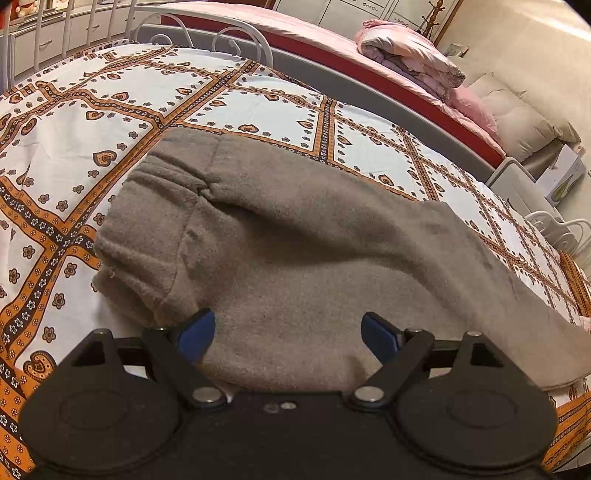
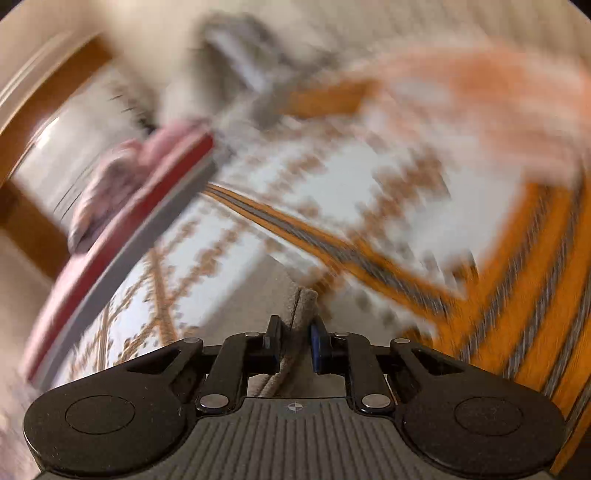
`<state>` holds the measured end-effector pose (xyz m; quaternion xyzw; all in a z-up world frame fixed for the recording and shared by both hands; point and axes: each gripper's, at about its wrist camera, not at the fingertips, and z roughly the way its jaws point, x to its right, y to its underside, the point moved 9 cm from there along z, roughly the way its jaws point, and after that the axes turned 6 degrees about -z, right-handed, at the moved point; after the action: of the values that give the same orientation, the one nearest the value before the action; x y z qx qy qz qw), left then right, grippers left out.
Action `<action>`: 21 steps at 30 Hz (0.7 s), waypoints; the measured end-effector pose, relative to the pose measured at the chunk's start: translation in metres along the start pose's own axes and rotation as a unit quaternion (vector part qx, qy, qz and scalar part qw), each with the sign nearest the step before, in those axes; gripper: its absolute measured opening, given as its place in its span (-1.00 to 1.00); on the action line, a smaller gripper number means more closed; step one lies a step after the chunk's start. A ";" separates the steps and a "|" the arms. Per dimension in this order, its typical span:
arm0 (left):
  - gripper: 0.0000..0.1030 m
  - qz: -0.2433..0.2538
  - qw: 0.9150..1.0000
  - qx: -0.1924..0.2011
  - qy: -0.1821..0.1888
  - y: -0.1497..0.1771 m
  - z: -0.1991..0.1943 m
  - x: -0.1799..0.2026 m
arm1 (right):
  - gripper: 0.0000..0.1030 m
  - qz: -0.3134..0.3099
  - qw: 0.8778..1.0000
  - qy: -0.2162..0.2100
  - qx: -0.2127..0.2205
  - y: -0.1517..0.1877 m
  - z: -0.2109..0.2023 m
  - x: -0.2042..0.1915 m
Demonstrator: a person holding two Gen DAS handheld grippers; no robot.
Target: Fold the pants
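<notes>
Grey fleece pants (image 1: 295, 240) lie across the patterned bedsheet (image 1: 110, 110), with the elastic waistband (image 1: 159, 192) bunched at the left and the legs running off to the right. My left gripper (image 1: 288, 328) hovers over the near edge of the pants, jaws wide open, with nothing between the blue pads (image 1: 195, 332). The right wrist view is heavily smeared by motion. In it my right gripper (image 2: 295, 328) stands nearly closed with a doubled edge of the grey pants (image 2: 303, 299) pinched between its pads, lifted above the sheet (image 2: 369, 177).
A white metal bed rail (image 1: 207, 33) curves along the far side of the sheet. Beyond it is a second bed with a pink cover, a folded quilt (image 1: 406, 55) and a beige pillow (image 1: 517, 114). A white box (image 1: 561, 177) stands at the right.
</notes>
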<state>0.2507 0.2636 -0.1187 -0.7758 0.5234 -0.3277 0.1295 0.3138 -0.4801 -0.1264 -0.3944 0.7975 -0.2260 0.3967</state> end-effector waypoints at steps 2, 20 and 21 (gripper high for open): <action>0.55 0.001 1.000 0.000 0.000 0.000 0.000 0.000 | -0.70 -0.052 0.998 0.015 0.020 -0.004 -0.012 -0.013; 0.30 -0.059 0.988 0.131 -0.058 -0.027 -0.063 -0.040 | -0.40 -0.097 0.990 -0.105 0.016 0.026 -0.019 -0.111; 0.34 -0.066 0.986 0.142 -0.056 -0.029 -0.068 -0.043 | -0.40 -0.116 0.985 -0.129 0.004 0.035 -0.017 -0.134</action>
<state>0.2175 0.3243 -0.0679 -0.7995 0.4110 -0.3626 0.2459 0.3345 -0.3505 -0.0786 -0.5086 0.6876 -0.2208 0.4688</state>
